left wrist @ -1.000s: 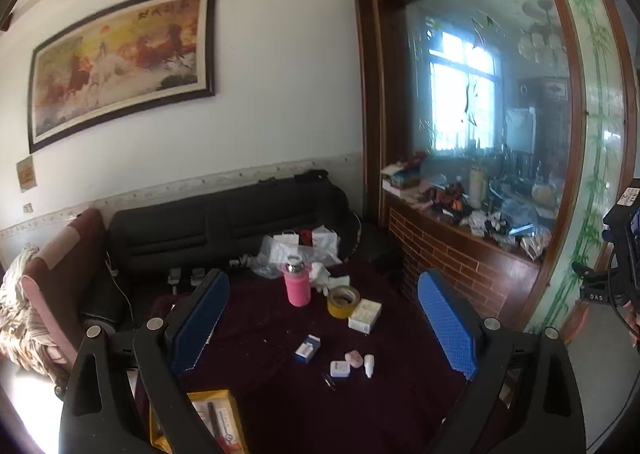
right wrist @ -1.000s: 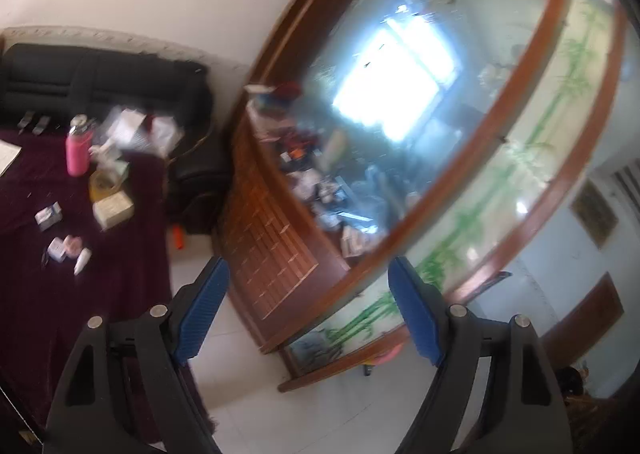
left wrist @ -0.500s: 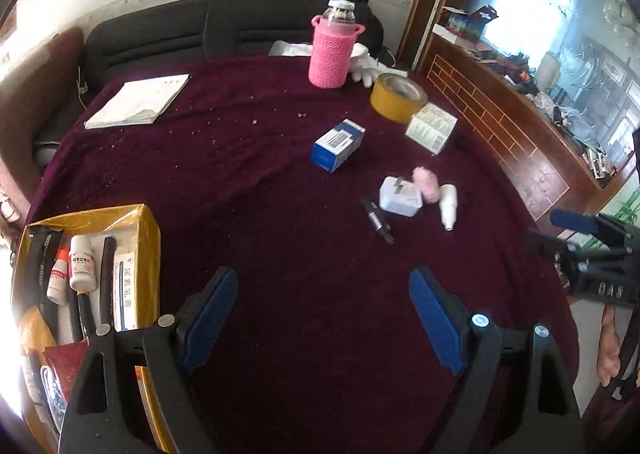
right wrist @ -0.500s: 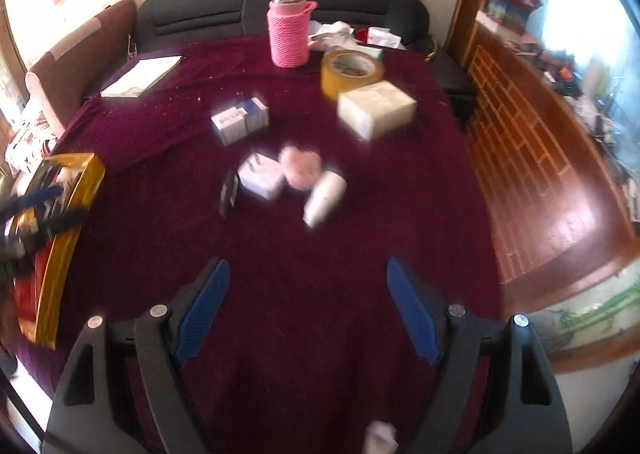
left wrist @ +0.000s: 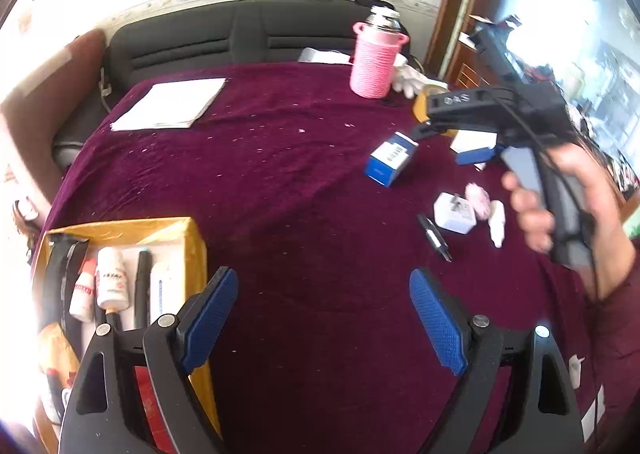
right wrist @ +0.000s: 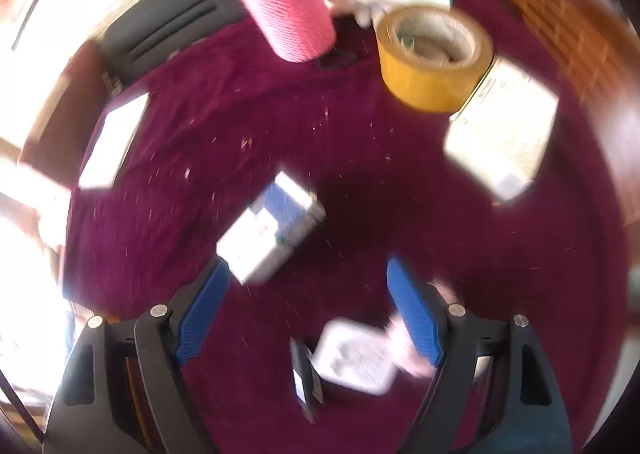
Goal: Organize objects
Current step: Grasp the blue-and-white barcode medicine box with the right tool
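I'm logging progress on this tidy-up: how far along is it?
Done: bottles and tubes already lie in the yellow box. In hand: nothing; the left gripper and right gripper are both open, the right one above the blue-and-white box. Left: that box, white adapter, tape roll, dropper bottle.

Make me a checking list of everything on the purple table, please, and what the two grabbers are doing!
Surface: table with purple cloth, speckled with crumbs.
Job's things: yellow box at left, holding bottles and tubes; blue-and-white box, white charger, pink fluffy thing, small white bottle and black pen-like thing loose at right.
Clutter: pink flask, yellow tape roll, white carton, white booklet.
Grippers: left gripper open, empty; right gripper open, empty, above the loose things.
Cables: black cable on right gripper.
Surroundings: black sofa behind.
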